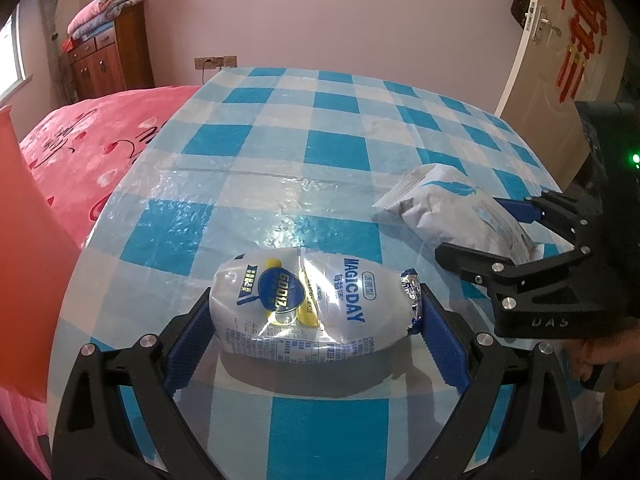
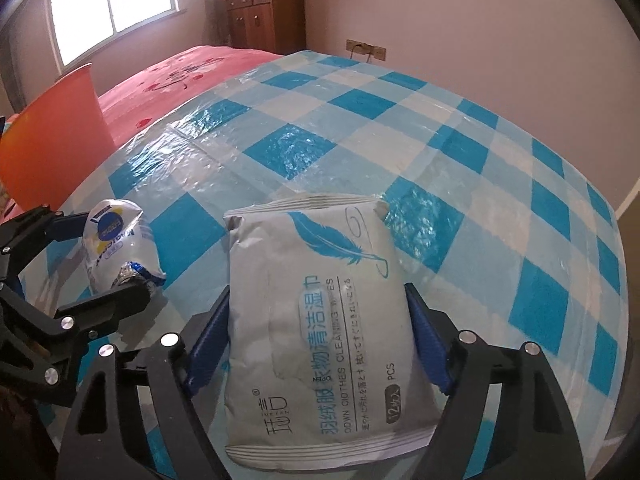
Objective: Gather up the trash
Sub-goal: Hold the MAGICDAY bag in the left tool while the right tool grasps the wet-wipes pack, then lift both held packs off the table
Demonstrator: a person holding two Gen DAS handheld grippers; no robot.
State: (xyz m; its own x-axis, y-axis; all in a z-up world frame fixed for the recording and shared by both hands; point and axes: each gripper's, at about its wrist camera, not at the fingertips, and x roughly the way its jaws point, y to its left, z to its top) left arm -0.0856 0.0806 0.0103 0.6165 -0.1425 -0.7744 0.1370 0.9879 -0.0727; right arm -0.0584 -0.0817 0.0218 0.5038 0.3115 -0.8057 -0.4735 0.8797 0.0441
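Left gripper: its blue pads are bracketing the crumpled drink pouch at both ends, jaws spread wide and seeming to be touching it; whether they are already squeezing I cannot tell.
Drink pouch: it is lying on the table near the near edge, toward the left side, long axis running across the jaws, so the pads are meeting its ends.
Right gripper: its pads are sitting against the long sides of the wipes packet, jaws about packet-width apart, apparently pinching it.
Wipes packet: it is lying near the table's near edge, right of the pouch, long axis pointing straight away from the gripper.
Nearer arm: each piece is sitting within its own gripper.
Orange bin: it is standing off the table's left edge, beside the pink bed; the left gripper is nearer it.
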